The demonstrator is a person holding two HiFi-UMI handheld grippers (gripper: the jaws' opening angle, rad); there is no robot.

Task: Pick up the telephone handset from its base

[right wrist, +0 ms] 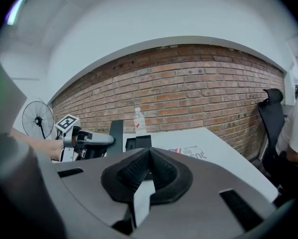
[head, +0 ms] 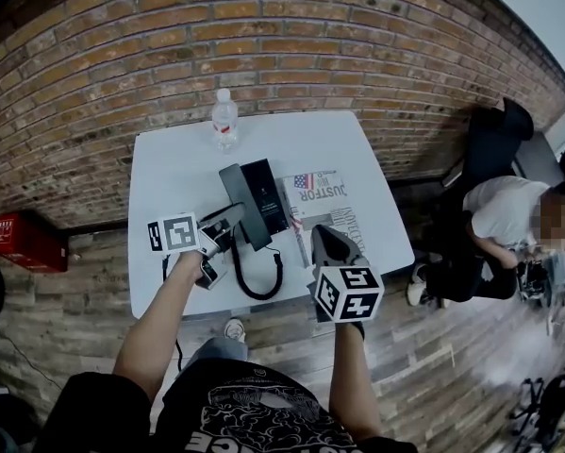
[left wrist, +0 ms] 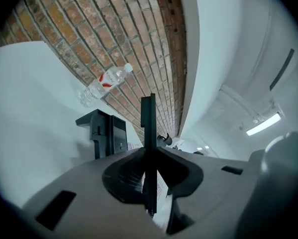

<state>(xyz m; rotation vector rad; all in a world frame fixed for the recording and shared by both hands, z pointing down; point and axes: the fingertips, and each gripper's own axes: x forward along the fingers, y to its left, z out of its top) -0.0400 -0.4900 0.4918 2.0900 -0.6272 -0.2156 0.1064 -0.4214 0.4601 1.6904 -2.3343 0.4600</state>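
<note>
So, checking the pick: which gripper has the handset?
The left gripper: its jaws clamp the black handset, while the right gripper has its jaws together with nothing between them.

On the white table (head: 169, 168) a water bottle (head: 224, 119) stands upright and a printed paper (head: 322, 206) lies flat.

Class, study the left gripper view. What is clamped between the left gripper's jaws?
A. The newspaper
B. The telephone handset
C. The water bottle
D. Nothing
B: the left gripper is shut on the thin black telephone handset, which sticks up between its pads, while the water bottle stands further off on the table.
</note>
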